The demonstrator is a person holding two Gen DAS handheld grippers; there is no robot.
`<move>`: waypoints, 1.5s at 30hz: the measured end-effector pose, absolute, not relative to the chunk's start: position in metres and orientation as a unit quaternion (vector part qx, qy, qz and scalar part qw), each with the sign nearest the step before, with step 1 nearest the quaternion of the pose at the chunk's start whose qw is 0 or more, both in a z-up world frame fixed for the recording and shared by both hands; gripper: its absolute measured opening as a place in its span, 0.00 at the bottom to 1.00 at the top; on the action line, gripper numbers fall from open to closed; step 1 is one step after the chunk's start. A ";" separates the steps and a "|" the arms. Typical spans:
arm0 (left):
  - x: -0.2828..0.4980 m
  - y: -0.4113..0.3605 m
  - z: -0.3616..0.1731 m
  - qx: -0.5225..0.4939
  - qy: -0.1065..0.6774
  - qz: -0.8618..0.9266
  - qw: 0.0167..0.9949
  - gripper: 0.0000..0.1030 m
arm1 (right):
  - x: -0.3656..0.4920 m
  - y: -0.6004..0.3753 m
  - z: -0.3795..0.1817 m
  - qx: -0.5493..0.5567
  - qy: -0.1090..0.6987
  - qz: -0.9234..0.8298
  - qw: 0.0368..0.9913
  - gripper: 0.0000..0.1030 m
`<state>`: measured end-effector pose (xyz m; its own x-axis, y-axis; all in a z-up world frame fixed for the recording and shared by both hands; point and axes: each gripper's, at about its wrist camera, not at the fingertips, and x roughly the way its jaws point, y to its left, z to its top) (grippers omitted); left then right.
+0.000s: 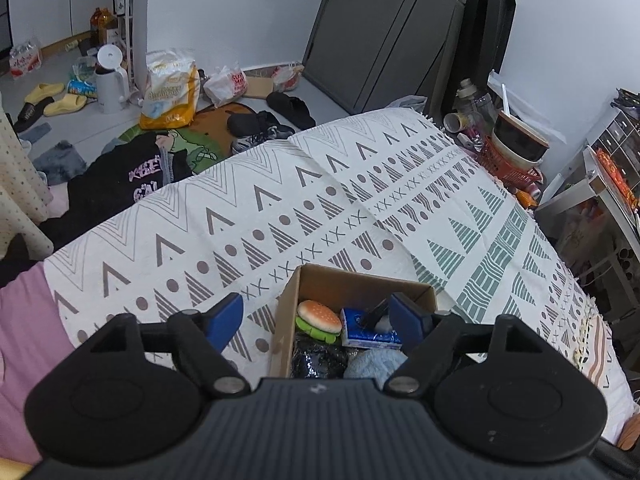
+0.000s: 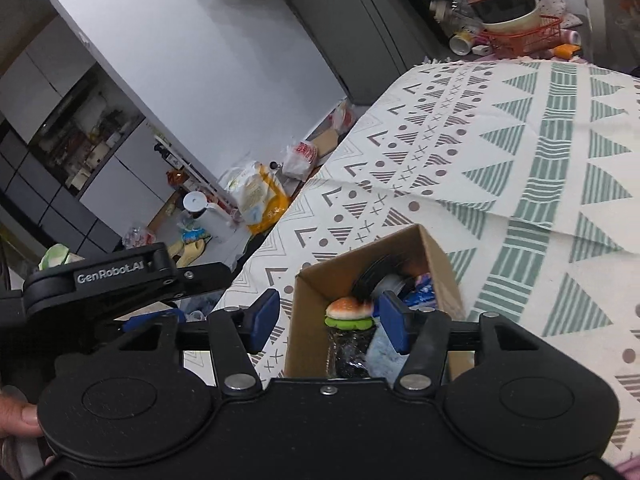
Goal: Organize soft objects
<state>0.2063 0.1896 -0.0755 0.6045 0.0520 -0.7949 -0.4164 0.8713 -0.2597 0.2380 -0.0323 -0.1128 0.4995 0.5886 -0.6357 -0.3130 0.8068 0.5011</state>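
Both grippers, left (image 1: 316, 318) and right (image 2: 328, 320), spread empty above the box (image 2: 308, 320) (burger toy (image 2: 349, 312) inside).

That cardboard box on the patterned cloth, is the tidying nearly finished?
It looks close to finished. The open brown cardboard box already holds a squishy burger toy, a blue tissue packet, a shiny black bundle and a pale blue fluffy cloth. Nothing is in hand: the left gripper and right gripper are both open and empty. No loose soft item shows on the patterned tablecloth.
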 end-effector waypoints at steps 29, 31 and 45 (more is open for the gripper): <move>0.132 0.112 -0.044 -0.139 0.427 0.111 0.887 0.93 | 0.161 -0.136 -0.056 0.108 0.378 0.209 0.895 1.00; 0.127 0.109 -0.042 -0.132 0.427 0.108 0.888 0.95 | 0.156 -0.140 -0.052 0.107 0.378 0.213 0.894 1.00; 0.096 0.098 -0.030 -0.107 0.425 0.088 0.894 0.98 | 0.123 -0.154 -0.043 0.117 0.388 0.198 0.893 1.00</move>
